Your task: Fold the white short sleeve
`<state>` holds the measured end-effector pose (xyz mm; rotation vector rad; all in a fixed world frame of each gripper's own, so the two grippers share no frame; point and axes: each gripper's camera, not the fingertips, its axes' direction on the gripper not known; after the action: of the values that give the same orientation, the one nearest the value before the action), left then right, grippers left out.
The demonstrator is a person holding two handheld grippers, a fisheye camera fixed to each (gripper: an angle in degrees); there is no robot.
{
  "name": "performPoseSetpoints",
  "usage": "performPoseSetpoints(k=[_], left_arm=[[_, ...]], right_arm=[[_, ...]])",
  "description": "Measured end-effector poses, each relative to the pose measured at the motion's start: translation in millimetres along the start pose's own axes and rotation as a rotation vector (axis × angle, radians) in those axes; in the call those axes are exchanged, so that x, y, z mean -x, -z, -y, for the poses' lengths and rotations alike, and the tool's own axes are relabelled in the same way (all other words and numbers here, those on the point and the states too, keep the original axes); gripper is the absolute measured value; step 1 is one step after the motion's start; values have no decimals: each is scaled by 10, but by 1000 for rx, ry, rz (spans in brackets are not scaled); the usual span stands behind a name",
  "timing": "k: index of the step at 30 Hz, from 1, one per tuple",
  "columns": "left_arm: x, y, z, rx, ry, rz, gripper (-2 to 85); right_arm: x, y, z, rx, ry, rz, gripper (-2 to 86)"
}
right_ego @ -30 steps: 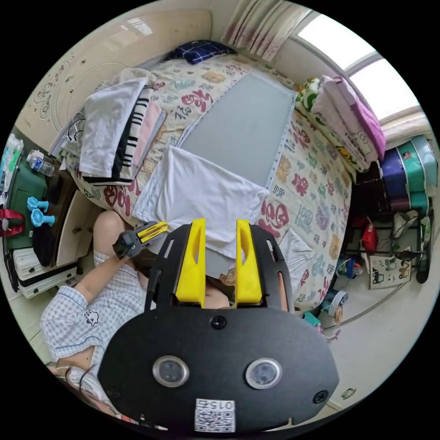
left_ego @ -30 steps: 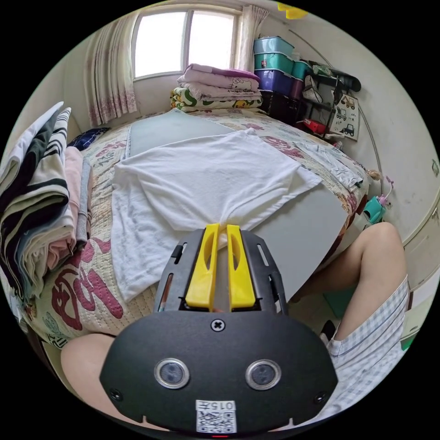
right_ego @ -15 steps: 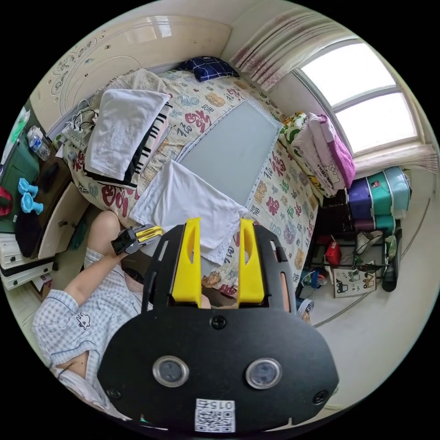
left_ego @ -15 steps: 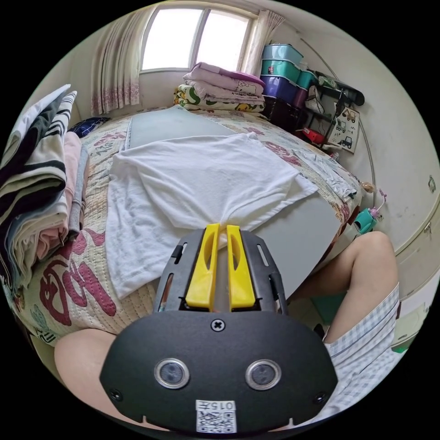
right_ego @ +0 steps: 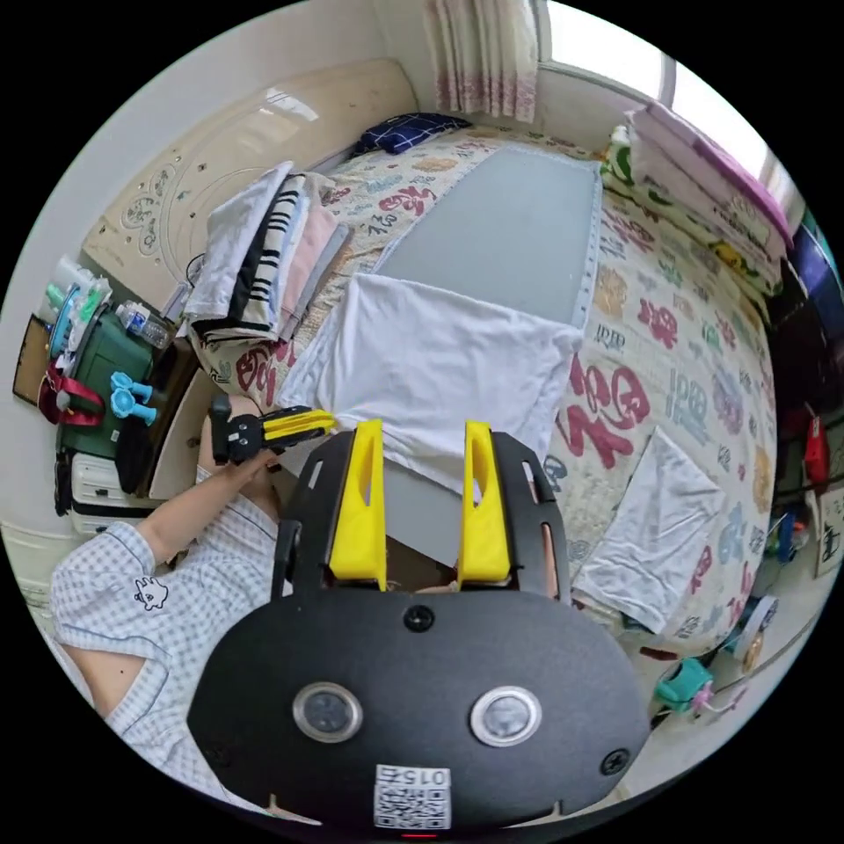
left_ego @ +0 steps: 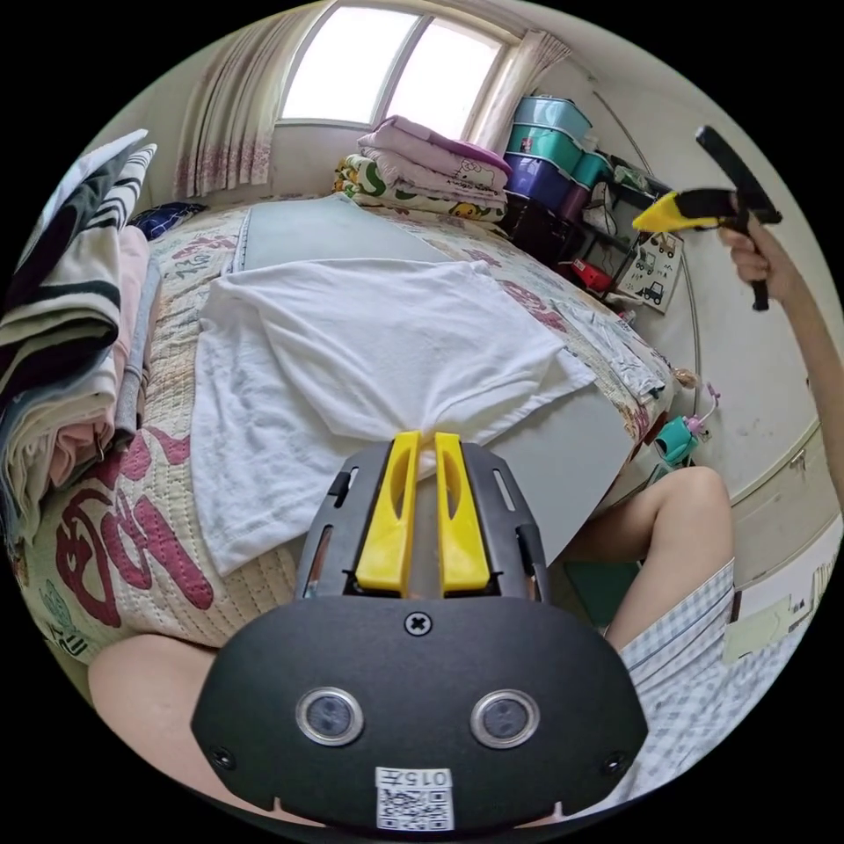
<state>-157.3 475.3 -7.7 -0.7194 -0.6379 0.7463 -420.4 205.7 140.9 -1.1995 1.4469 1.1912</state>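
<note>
On a quilted bed (right_ego: 694,352) beside a window, a grey board (right_ego: 510,220) carries the white shirt (left_ego: 369,343), partly folded and spread from the board's near end over the quilt, with its near hem at the bed's edge. At 9 o'clock in the left gripper view sits a stack of folded clothes (left_ego: 61,308); at 4 o'clock in the right gripper view lies a second white cloth (right_ego: 659,527).

The left gripper (left_ego: 420,440) has its yellow jaws pressed together on a bunched bit of the shirt's near edge, the fabric gathering into a pucker there. The right gripper (right_ego: 420,440) is raised above the bed with jaws spread and nothing between them; it shows at 2 o'clock in the left gripper view, held up in a hand (left_ego: 765,259).

The shirt looks light, soft and limp, likely to sag and crease wherever unsupported, so a second hold at the far corner of the same hem would probably keep the fold square.

The collar and sleeves are tucked under or hard to make out, and the pinched cloth itself is hidden between the jaws.
</note>
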Motion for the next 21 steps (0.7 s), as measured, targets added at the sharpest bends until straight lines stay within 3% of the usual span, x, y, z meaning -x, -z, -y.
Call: performPoseSetpoints(k=[5,8,12,17,21], left_arm=[[-295,382,402,-9,-125,-18,31],[-521,636,861,-68,-205,-38,50],[-783,693,1724,-85,-216,-41,74],[-1356,182,3069,76,-231,-45,79],[-1680,-201,3737,111,-157,-50,80]], right_arm=[[-1330,-73,-896,-100,-354,118,102],[-1749,76,-1213,-146,-451,181,97],[-1957,353,-1292,-150,-431,259,102],[-2039,1013,-1384,-145,-309,306,100],[-2052,1361,-1428,-82,-242,220,90]])
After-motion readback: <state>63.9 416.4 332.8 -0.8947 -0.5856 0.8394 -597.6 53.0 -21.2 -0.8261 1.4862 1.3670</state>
